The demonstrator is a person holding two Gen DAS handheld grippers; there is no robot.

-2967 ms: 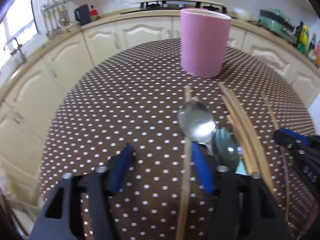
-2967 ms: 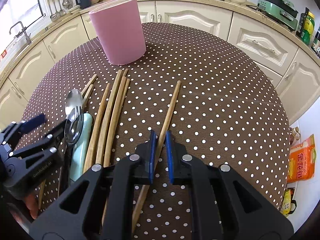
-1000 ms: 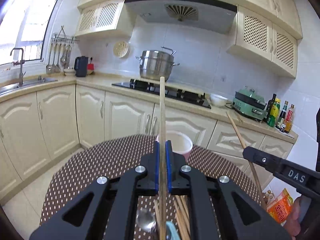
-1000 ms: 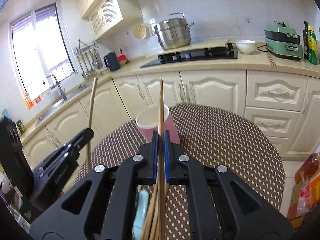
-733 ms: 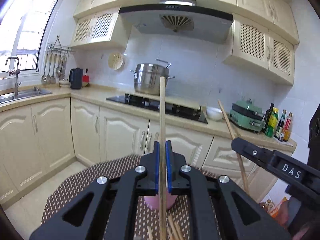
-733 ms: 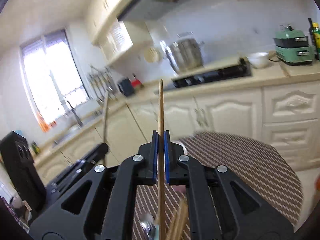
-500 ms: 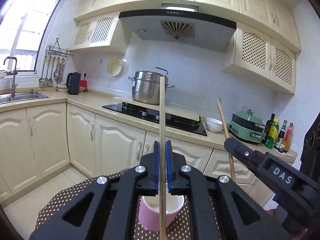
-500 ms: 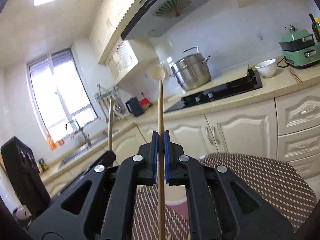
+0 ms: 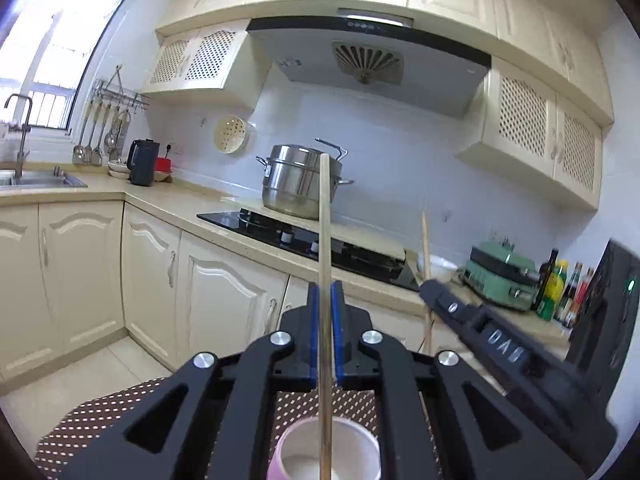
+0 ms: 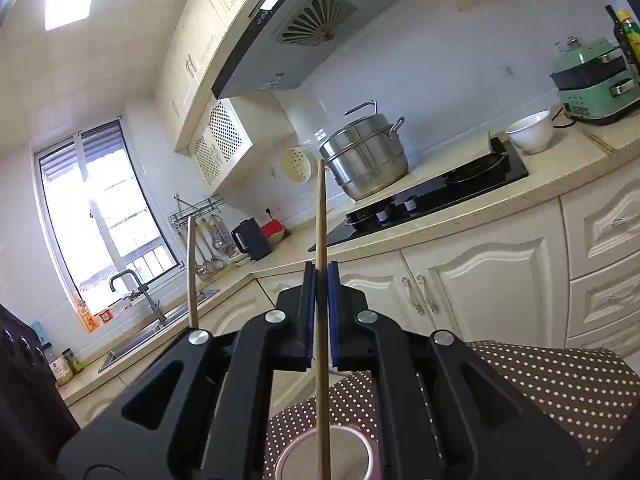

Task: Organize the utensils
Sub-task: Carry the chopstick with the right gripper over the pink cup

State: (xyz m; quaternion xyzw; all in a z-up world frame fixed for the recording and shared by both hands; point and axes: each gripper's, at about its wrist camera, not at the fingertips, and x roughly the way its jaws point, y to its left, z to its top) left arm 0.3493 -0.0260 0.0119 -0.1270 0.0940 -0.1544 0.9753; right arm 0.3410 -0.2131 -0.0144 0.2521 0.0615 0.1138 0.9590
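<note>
My left gripper [image 9: 324, 292] is shut on a wooden chopstick [image 9: 324, 220] that stands upright, its lower part hanging over the open mouth of the pink cup [image 9: 328, 454] below. My right gripper [image 10: 320, 270] is shut on a second upright chopstick [image 10: 321, 216], whose lower end also hangs over the pink cup [image 10: 330, 454]. In the left wrist view the right gripper [image 9: 430, 288] comes in from the right with its chopstick [image 9: 425, 248]. In the right wrist view the other chopstick [image 10: 192, 272] rises at the left above the left gripper's black body.
The cup stands on a round table with a brown dotted cloth [image 9: 96, 412]. Behind are cream cabinets [image 9: 224, 296], a hob with a steel pot [image 9: 300, 184], a sink [image 9: 36, 178] at the left and a green appliance [image 9: 500, 276] with bottles at the right.
Both grippers lifted their chopsticks off the table, tilted up to level and moved forward over the pink cup, which has slid to the bottom of both views. They have drawn closer together.
</note>
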